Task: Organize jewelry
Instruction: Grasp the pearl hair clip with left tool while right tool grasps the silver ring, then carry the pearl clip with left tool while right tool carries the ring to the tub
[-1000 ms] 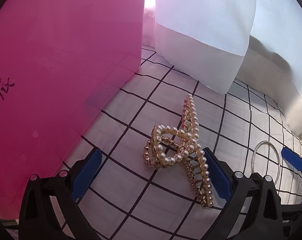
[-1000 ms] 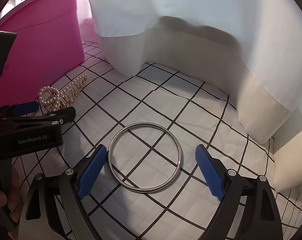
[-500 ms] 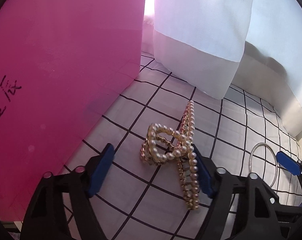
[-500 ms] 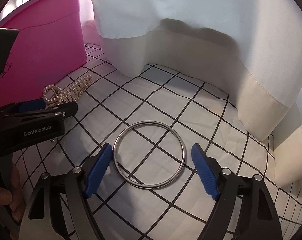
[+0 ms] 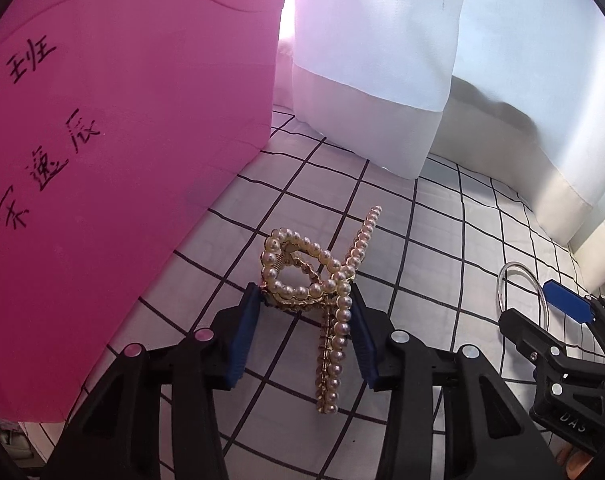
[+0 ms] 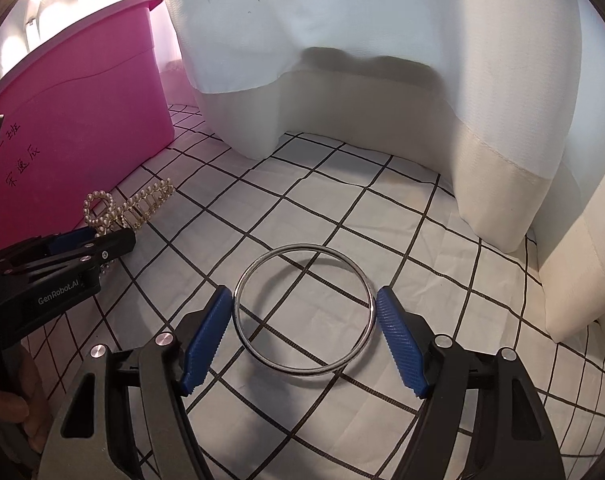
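My left gripper [image 5: 304, 328] has closed in over the last second: its jaws now pinch the pearl clip [image 5: 322, 280], which lies on the checked cloth [image 5: 442, 240] beside the pink bin [image 5: 122, 140]. My right gripper [image 6: 302, 332] has narrowed too, jaws just bracketing the bangle [image 6: 304, 308], not yet clamped. Both pieces look ready to lift binward.
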